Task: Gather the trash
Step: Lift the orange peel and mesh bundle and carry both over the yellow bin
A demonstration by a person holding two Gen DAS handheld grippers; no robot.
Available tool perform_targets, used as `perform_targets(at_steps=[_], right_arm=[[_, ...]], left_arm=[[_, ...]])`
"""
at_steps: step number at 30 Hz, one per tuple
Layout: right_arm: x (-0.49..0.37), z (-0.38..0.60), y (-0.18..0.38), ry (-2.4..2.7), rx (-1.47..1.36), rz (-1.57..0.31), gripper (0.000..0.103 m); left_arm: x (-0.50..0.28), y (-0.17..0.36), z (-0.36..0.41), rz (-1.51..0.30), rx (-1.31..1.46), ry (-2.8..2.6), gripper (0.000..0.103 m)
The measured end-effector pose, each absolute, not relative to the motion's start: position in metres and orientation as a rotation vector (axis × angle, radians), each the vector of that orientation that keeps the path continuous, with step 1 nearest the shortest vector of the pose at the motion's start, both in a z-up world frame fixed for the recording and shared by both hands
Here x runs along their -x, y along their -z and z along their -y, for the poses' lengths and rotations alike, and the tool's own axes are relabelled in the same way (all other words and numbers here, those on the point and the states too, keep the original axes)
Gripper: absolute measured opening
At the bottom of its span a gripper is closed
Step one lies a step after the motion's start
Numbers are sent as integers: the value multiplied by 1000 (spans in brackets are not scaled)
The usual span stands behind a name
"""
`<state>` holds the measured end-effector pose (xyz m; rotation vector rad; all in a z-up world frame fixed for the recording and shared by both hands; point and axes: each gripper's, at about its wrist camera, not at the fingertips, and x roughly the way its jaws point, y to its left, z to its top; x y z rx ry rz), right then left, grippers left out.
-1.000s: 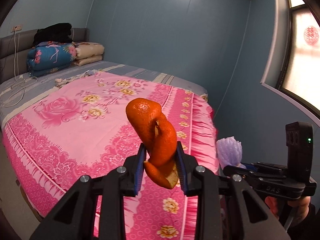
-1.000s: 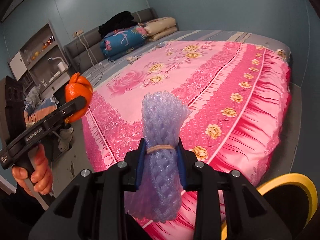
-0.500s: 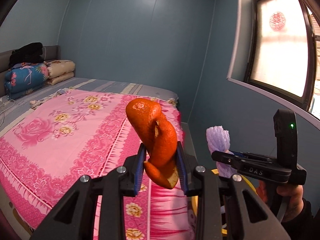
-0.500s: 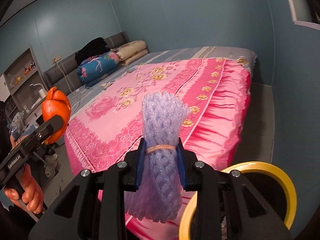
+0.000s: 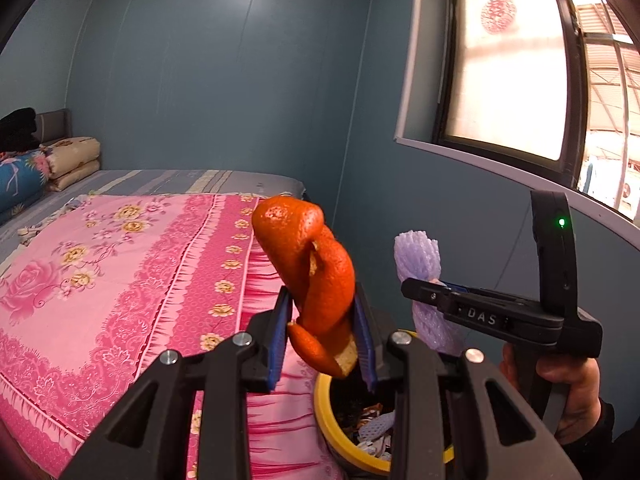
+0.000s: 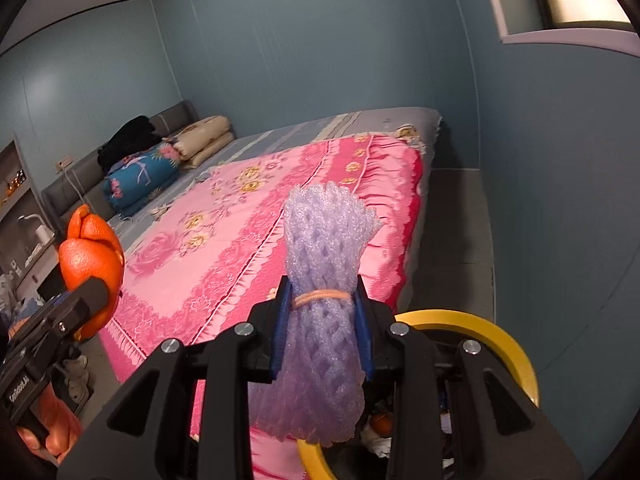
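Pinching an orange peel [image 5: 316, 280] between its blue pads, the left tool [image 5: 323, 334] is narrowed to the peel's thickness; the peel curls upward at centre frame, its lower end hanging just over the rim of a yellow bin [image 5: 326, 416] at lower centre.

Right tool [image 6: 323, 330]: narrowed onto a purple foam net [image 6: 324, 320], bundled by a pale orange rubber band [image 6: 322, 296], gripped about the band; the net's lower end hangs in front of the bin's yellow rim [image 6: 508, 344] at lower right of the right wrist view.

Bin contents: scraps of paper and, seemingly, a bit of orange peel, partly hidden by the tool bodies.

Each tool appears in the other's view: right tool [image 5: 430, 294] with net [image 5: 418, 256] at right of the left wrist view, held by a hand [image 5: 568, 392]; left tool [image 6: 86, 296] with peel [image 6: 90, 256] at left edge of the right wrist view.

Surroundings: bed with pink floral cover [image 5: 120, 280] at left, just beside the bin; folded quilts [image 6: 160, 168] at its head; window [image 5: 508, 64] at upper right; blue walls.
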<state>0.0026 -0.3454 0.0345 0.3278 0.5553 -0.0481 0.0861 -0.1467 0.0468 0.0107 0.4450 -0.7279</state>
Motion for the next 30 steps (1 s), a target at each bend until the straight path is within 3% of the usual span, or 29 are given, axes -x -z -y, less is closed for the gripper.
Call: perform_targets(at_steps=[20, 30], right_arm=[[22, 417, -10, 204, -366, -543, 29], [10, 440, 20, 178, -428, -611, 29]], left_arm=[[-81, 12, 234, -605, -91, 837, 29], [-113, 65, 256, -815, -47, 853, 29]])
